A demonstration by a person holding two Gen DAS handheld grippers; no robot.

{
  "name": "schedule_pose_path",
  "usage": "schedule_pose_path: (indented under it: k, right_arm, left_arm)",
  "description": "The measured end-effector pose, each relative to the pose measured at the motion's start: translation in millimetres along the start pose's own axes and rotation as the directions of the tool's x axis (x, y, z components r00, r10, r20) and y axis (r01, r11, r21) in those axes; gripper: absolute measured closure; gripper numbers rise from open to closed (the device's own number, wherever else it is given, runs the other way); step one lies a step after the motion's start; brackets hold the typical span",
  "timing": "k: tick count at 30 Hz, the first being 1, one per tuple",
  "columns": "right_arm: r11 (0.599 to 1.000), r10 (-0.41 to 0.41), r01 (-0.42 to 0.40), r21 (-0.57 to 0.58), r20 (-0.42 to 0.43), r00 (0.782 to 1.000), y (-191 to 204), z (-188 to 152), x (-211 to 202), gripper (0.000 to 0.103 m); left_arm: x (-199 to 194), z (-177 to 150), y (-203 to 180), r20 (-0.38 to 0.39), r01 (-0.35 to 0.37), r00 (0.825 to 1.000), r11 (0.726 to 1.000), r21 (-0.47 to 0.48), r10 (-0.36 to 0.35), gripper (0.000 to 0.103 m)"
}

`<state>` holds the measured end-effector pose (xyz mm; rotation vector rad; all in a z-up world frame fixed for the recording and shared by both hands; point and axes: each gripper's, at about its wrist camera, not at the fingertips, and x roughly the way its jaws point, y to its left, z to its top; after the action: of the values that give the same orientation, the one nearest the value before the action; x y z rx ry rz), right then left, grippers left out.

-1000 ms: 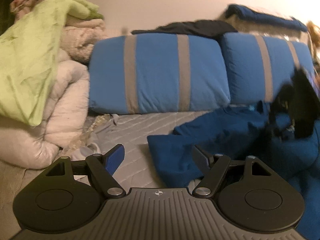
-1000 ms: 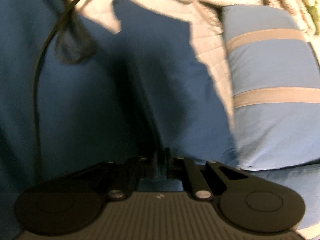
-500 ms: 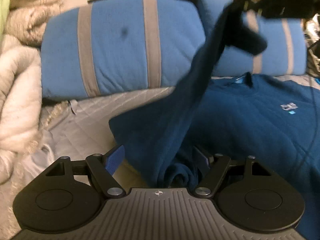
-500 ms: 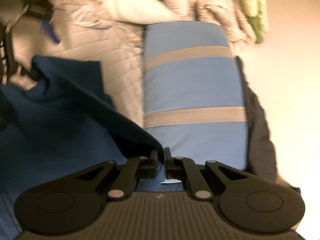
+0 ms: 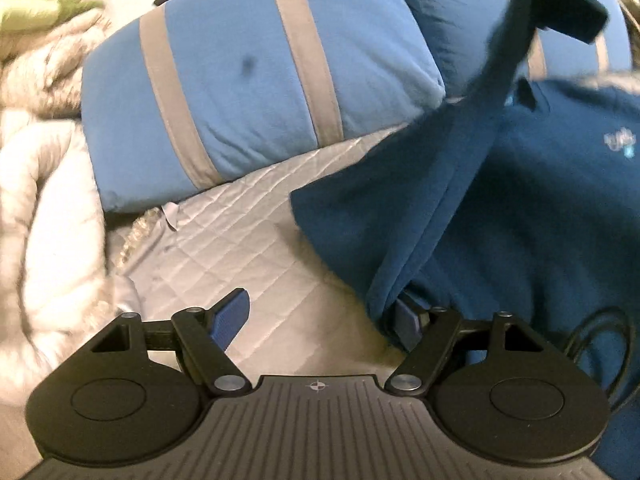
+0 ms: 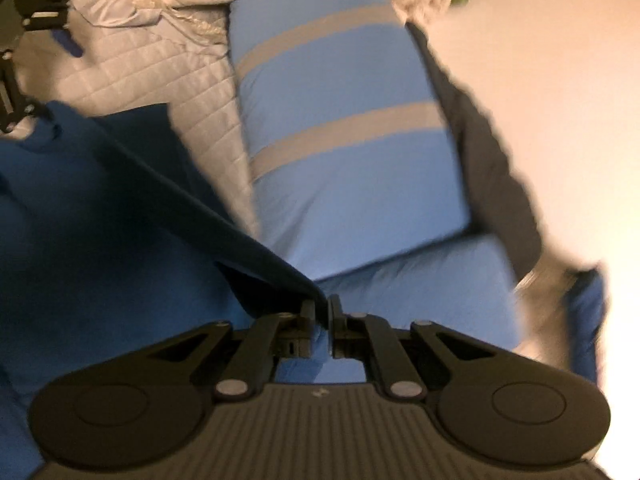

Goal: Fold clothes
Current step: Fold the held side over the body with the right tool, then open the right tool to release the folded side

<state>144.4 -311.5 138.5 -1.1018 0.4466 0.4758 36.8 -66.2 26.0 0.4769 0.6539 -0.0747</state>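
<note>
A dark blue sweater lies spread on the grey quilted bed cover. One sleeve is pulled up in a taut band toward the top right, where my right gripper shows as a dark shape. In the right wrist view my right gripper is shut on that sleeve's end. My left gripper is open, low over the cover at the sweater's left edge. Its right finger touches the fold of cloth; its left finger is over bare quilt.
Two blue pillows with grey stripes lean against the wall behind the sweater, with dark clothing on top of them. Piled white and beige blankets and a green one fill the left. A black cable lies on the sweater.
My right gripper has risen with the sleeve, stretching it up off the bed. My left gripper came down and rolled toward the sweater's edge, then stayed there, open.
</note>
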Motion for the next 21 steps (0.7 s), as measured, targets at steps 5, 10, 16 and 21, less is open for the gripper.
schedule_pose_path:
  k: [5,10,16,21]
  right_arm:
    - [0.983,0.116,-0.110,0.147,-0.033,0.993,17.0,-46.4,13.1,0.098]
    - [0.972,0.095,-0.088,0.220,-0.020,0.995,19.1,-73.4,5.8,0.098]
    - [0.998,-0.033,0.035,0.061,-0.037,0.999,37.7,-86.5,-36.6,0.095]
    - [0.996,0.074,-0.079,-0.035,-0.117,0.990,108.5,-131.2,-37.5,0.047]
  left_arm:
    - [-0.9,6.3,10.8,0.010,0.043,0.999,0.999,-0.010,-0.043,0.028]
    - [-3.2,13.5,8.1,0.039,0.077,0.996,0.997,-0.028,-0.076,0.027]
    - [-2.3,14.6,-5.3,0.047,0.045,0.998,0.998,0.052,-0.048,0.027]
    - [10.1,5.7,-6.9,-0.015,0.015,1.000,0.998,0.064,-0.015,0.027]
